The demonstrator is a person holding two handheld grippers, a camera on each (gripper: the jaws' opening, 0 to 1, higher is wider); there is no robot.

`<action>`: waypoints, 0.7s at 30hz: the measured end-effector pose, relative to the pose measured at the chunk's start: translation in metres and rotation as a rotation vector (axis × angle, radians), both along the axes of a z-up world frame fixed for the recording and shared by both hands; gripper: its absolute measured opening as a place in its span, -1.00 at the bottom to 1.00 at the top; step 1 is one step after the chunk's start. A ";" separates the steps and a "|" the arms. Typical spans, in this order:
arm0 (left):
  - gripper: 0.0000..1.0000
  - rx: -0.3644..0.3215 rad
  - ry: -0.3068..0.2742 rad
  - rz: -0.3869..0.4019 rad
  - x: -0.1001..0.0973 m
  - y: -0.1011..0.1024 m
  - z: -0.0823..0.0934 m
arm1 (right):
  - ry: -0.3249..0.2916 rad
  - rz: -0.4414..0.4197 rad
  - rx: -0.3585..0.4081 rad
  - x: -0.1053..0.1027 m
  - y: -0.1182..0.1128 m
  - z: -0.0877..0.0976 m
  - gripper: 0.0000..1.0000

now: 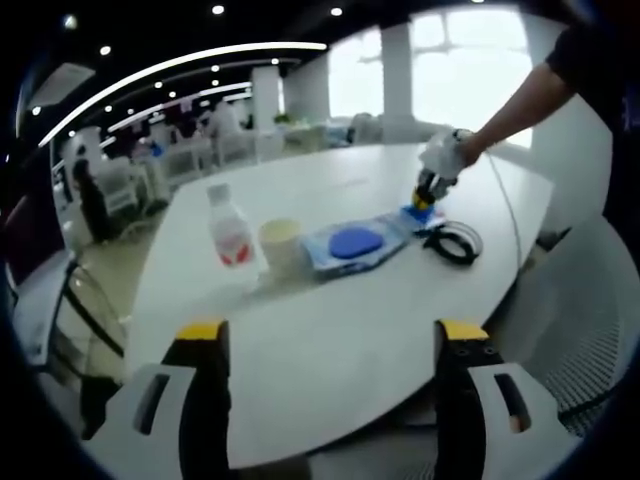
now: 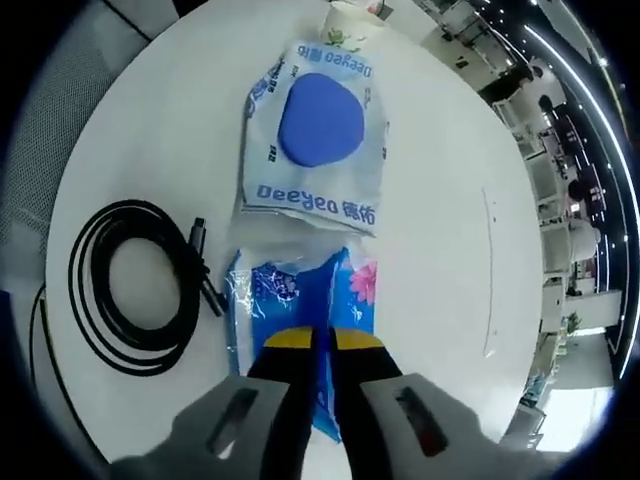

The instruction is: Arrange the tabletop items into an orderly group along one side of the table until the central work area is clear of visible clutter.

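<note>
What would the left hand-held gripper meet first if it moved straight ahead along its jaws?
Probably the paper cup, which stands roughly centred ahead of the open left hand-held gripper, with bare table before it; depth is uncertain.

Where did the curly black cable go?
In the right gripper view the coiled black cable lies on the white table, left of the blue tissue pack the right gripper pinches. In the left gripper view it sits near the table's right edge.

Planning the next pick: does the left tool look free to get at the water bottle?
Probably yes: the left tool is open, and bare table lies between it and the water bottle.
</note>
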State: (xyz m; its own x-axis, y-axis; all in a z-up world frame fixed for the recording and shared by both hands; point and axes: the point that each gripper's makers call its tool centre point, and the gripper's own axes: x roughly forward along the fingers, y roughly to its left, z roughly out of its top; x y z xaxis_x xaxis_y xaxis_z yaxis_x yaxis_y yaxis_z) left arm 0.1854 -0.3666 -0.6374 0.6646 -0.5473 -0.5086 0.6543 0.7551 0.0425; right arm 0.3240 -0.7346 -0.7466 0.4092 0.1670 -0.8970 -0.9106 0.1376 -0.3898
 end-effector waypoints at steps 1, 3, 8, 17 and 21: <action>0.62 0.001 0.000 -0.002 0.000 0.000 0.000 | -0.012 -0.015 0.009 0.002 -0.001 0.002 -0.78; 0.62 0.002 0.000 -0.006 -0.001 -0.001 0.000 | -0.025 -0.067 0.049 -0.001 0.000 0.009 -0.67; 0.62 -0.005 -0.006 -0.017 -0.001 -0.003 0.001 | -0.050 -0.102 0.096 -0.005 -0.001 0.020 -0.54; 0.65 -0.017 -0.018 -0.036 -0.002 -0.006 0.004 | -0.051 -0.107 0.192 -0.022 0.008 0.038 -0.27; 0.67 -0.022 -0.022 -0.042 -0.002 -0.007 0.005 | -0.043 -0.079 0.195 -0.030 0.013 0.039 -0.16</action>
